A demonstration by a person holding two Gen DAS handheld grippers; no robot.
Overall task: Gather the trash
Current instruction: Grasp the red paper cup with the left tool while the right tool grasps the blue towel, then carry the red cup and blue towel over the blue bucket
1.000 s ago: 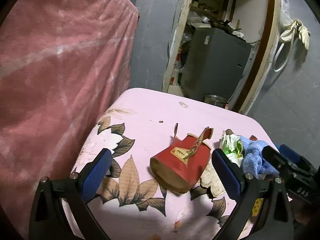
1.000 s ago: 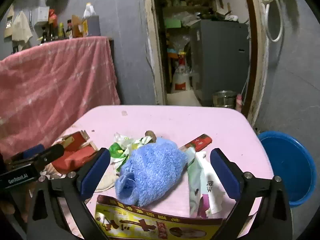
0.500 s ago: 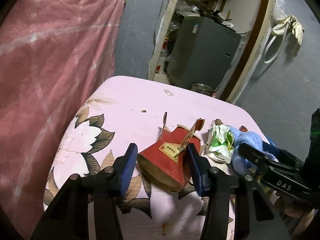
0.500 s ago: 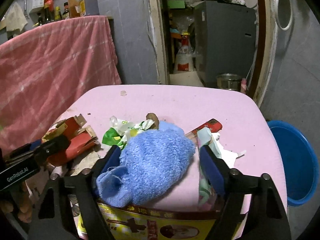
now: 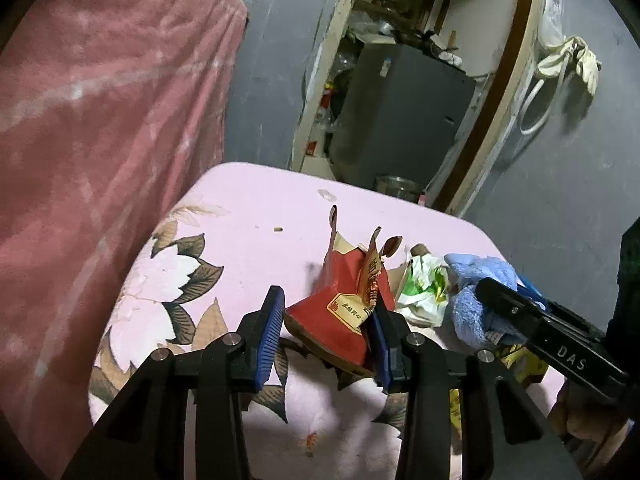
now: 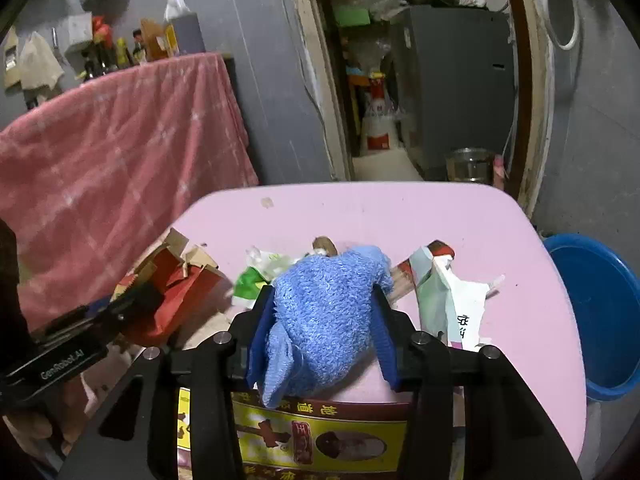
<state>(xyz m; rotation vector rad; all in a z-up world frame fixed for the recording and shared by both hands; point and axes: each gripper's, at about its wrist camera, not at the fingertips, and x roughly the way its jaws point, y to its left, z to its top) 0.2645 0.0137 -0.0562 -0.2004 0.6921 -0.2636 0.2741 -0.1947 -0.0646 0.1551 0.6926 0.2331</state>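
Observation:
My left gripper [image 5: 326,334] is shut on a crushed red carton [image 5: 340,300] on the pink table [image 5: 256,216]. The carton also shows in the right wrist view [image 6: 172,292]. My right gripper [image 6: 324,332] is shut on a blue fuzzy cloth [image 6: 324,312], also seen in the left wrist view [image 5: 476,292]. A green and white wrapper [image 6: 256,272] lies between the carton and the cloth. A white and green packet [image 6: 452,304] lies right of the cloth. A yellow and red printed box [image 6: 316,436] lies under my right gripper.
A blue basin [image 6: 600,316] stands on the floor right of the table. A pink checked cloth [image 6: 120,152] covers furniture on the left. A doorway with a grey cabinet [image 6: 452,80] and a metal pot [image 6: 468,164] lies behind the table.
Both grippers closed from wide open: the left onto the red carton, the right onto the blue cloth. The carton's flaps now stand more upright.

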